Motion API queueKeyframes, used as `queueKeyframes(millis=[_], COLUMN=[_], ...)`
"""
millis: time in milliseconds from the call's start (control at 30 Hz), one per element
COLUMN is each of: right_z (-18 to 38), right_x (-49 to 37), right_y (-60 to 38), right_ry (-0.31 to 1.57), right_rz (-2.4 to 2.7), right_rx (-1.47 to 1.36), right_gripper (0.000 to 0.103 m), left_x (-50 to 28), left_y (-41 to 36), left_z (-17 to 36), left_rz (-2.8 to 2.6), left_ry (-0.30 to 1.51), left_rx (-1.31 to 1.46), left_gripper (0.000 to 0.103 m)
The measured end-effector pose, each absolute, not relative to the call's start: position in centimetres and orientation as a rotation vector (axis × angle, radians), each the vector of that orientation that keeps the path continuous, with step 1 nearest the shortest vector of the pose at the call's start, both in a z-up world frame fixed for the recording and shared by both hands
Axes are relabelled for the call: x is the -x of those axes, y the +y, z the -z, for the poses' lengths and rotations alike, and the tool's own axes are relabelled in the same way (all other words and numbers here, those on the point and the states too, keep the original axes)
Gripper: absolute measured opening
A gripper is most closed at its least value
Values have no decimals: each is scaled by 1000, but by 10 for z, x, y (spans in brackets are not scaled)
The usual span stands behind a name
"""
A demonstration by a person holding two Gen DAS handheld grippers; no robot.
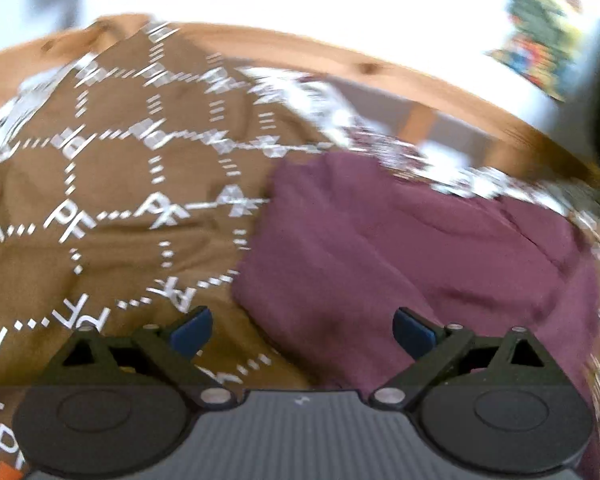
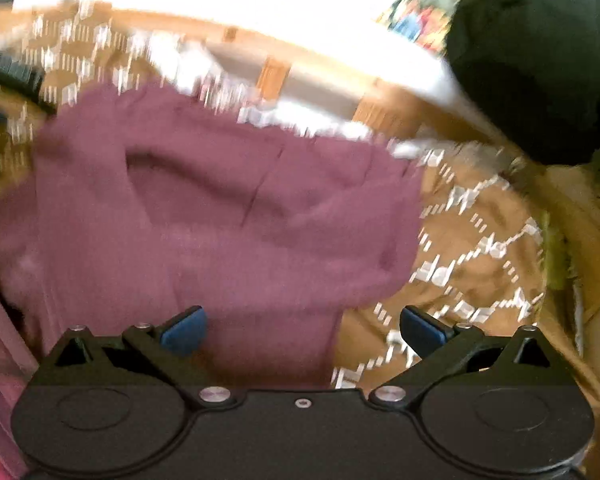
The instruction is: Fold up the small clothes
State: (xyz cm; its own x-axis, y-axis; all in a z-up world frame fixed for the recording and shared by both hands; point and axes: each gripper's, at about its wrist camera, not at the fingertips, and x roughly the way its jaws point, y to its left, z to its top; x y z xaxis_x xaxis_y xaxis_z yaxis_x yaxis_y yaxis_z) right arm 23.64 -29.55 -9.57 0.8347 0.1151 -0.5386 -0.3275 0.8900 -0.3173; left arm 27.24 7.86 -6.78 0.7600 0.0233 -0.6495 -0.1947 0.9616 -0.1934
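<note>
With both my left claw and right claw spread and empty over the maroon garment, I'm seemingly between folds, needing to pinch an edge next.

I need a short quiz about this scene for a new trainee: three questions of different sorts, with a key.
1. True or false: the left gripper holds the maroon garment.
2. What pattern is on the brown cloth? A) white letters and dotted lines B) red stripes C) plain
3. Fill in: both grippers stand ____.

Key: 1 false, its jaws are open and empty; 2 A; 3 open, the right gripper too.
</note>
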Motion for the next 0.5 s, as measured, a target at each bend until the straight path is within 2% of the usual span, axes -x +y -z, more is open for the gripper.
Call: queueKeyframes(millis=[200, 333, 500], right_z=[36, -5, -36], right_x=[-201, -180, -150], right_y=[-325, -346, -358], right_ry=[259, 242, 296], right_rz=[-191, -208, -270], right_rx=[265, 220, 317], right_gripper=[102, 102, 102], left_x=[-210, -179, -159], left_y=[58, 57, 51], left_z=[35, 20, 14], left_rz=[11, 79, 165], left_ry=[648, 629, 657], left_rx=[196, 213, 188], left_gripper=[102, 102, 102])
